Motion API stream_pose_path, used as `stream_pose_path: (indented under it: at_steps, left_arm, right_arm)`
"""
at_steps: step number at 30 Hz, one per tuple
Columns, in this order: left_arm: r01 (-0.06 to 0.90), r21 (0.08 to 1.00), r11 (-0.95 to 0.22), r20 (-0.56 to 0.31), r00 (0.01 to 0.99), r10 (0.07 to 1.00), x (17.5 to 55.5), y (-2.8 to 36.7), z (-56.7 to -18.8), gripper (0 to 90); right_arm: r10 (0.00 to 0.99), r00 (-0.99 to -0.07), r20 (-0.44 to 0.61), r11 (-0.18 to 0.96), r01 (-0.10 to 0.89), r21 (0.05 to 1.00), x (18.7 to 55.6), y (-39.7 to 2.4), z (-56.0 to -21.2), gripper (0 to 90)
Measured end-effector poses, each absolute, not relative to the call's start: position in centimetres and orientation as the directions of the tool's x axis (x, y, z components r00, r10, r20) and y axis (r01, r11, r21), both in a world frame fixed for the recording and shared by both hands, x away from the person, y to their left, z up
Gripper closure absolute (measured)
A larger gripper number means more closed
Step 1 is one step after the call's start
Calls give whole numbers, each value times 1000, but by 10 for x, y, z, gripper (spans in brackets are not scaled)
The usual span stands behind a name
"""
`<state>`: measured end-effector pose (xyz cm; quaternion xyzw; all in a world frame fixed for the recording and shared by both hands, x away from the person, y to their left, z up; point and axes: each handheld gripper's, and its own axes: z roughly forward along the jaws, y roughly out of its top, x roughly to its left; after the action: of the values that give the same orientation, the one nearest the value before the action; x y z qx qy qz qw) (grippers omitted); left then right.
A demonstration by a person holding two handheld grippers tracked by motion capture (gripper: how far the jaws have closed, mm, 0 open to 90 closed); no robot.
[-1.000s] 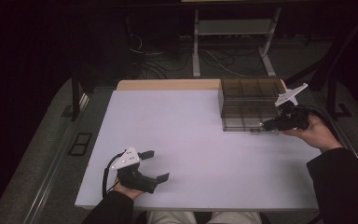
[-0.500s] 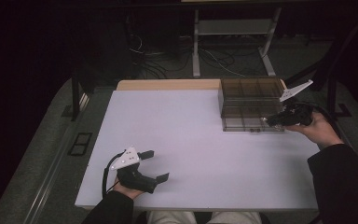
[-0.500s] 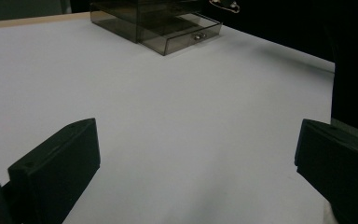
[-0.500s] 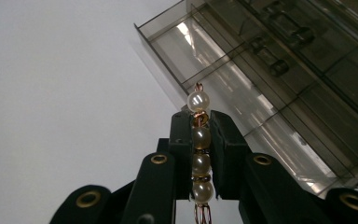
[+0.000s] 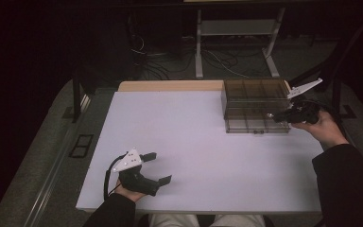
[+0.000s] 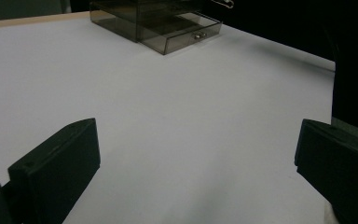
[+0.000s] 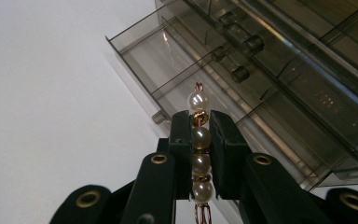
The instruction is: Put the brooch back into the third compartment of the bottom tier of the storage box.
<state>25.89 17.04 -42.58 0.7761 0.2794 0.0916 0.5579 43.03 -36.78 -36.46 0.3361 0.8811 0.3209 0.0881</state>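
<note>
Pinching a pearl strand (image 7: 199,140), right gripper (image 7: 199,122) over the smoky drawer box (image 5: 254,105) — left gripper (image 5: 157,167) spread wide, on the table (image 5: 189,137).

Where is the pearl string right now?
The pearl string is clamped in the right gripper, over the open drawer of the organizer box at the table's far right.

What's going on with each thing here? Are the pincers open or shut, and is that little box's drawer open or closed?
Left gripper: open, jaws wide apart, holding nothing, low over the table.
Right gripper: shut on a pearl bead string, held above the open drawer.
Smoky plastic drawer box: standing on the table's far right corner.
Bottom drawer: pulled out.
</note>
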Motion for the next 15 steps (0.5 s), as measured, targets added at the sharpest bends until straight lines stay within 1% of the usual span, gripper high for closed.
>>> stream_pose_path:
  at_steps: [15]
  left_arm:
    - [330,916,-229,-166,831,531,259,170,-426,0]
  right_arm:
    - [681,-732,33,561,550,618,446,-373,-377,791]
